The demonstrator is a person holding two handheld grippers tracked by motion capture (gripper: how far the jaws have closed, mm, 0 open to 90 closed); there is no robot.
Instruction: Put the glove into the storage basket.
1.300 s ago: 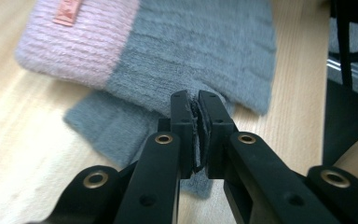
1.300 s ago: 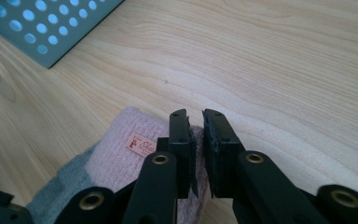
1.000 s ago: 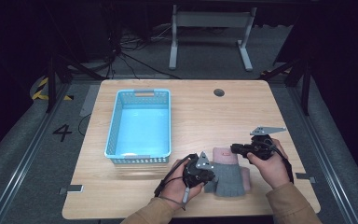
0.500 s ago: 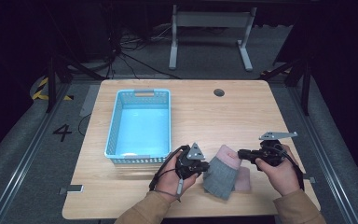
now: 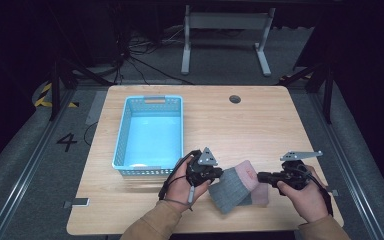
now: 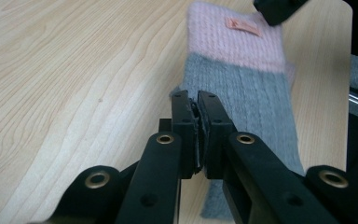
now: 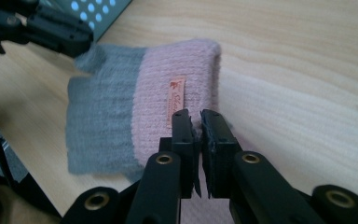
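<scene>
Near the front edge of the worktop (image 5: 130, 210), beside the blue basket (image 5: 150, 132), the left gripper (image 5: 219, 175) and right gripper (image 5: 261, 176) each pinch tight one end of the pink-and-grey knitted cloth (image 5: 237, 186), probably to stretch it flat.

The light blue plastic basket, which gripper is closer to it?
Left. The left gripper sits just beside the light blue plastic basket, near its front corner. The right gripper is farther off, across the folded knit cloth.
</scene>
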